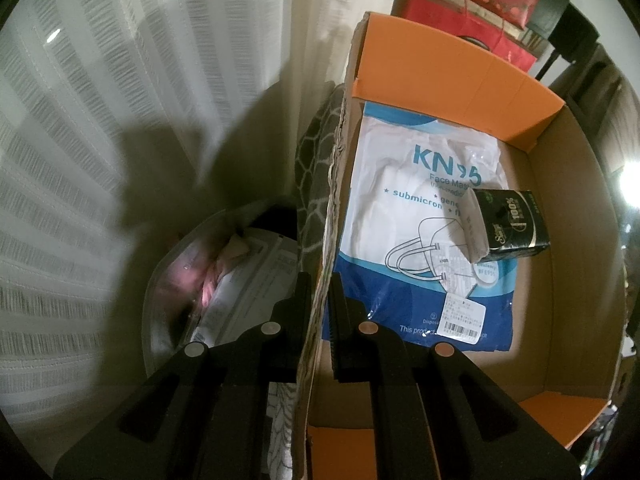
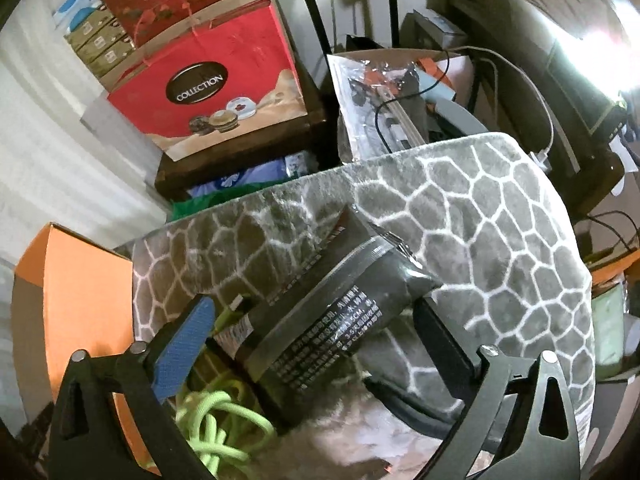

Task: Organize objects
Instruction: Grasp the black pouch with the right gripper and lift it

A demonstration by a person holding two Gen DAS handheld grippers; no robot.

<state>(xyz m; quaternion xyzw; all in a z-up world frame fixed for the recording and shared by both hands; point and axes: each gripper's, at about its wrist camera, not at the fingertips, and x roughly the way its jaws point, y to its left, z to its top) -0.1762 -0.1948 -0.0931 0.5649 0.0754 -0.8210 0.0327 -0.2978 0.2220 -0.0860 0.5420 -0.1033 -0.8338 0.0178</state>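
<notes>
Only the right wrist view shows the green cord [image 2: 212, 424].

- Sheer white striped curtain [image 1: 100, 128] hangs at the left.
- Red printed gift boxes [image 2: 208, 92] stack on a dark wooden stand [image 2: 240, 160].
- Glaring bright lamp [image 2: 616, 40] shines at the right.

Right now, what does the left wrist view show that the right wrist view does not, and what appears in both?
Only the left wrist view shows the inside of the cardboard box: a KN95 mask pack lying flat and a small dark tissue pack on top of it. The left hand-held gripper is shut on the box's side wall.

Only the right wrist view shows a dark plastic package between the open fingers of the right hand-held gripper, and a green cord.

Both show the grey patterned mat, the box's orange flap and the red gift boxes.
</notes>
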